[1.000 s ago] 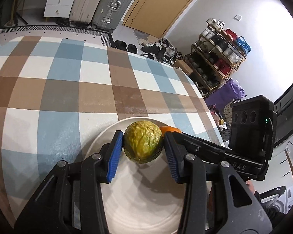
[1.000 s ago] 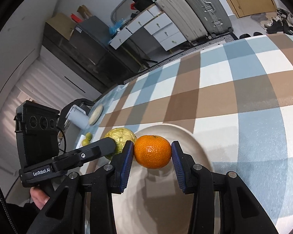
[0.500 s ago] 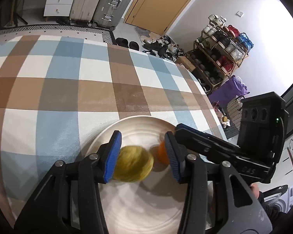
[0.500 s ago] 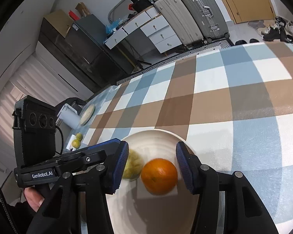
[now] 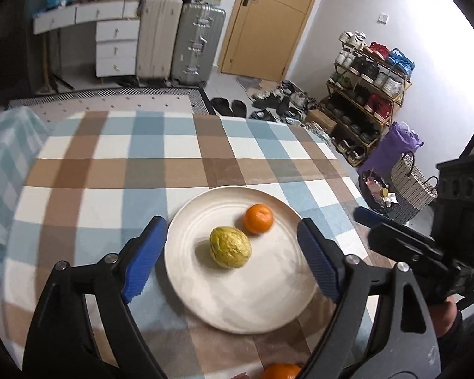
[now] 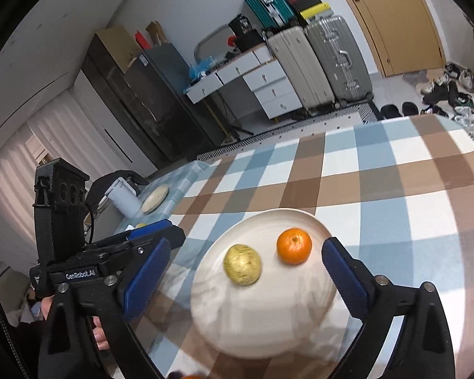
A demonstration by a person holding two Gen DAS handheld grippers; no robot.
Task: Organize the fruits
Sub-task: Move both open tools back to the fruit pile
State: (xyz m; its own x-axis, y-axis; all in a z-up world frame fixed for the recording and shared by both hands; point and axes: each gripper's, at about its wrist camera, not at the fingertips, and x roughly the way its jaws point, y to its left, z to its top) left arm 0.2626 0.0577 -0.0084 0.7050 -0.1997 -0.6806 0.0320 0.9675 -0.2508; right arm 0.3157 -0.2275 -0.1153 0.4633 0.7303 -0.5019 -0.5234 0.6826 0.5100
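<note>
Cream plate (image 5: 205,300) on checked desk (image 5: 104,170) holds wrinkled yellow-green fruit (image 5: 230,247) & mandarin (image 5: 258,219), both released. Left hand-held gripper (image 5: 233,260) & right hand-held gripper (image 6: 246,274) just opened wide, nothing between. Next prob: fetch orange fruit (image 5: 281,371) at near edge.

Both the left claw (image 5: 232,254) and right claw (image 6: 245,273) have just opened wide, gripping nothing.

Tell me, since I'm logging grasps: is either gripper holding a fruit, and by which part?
Nothing is held. Left gripper and right gripper, jaws just opened, hang clear above the plate.
</note>
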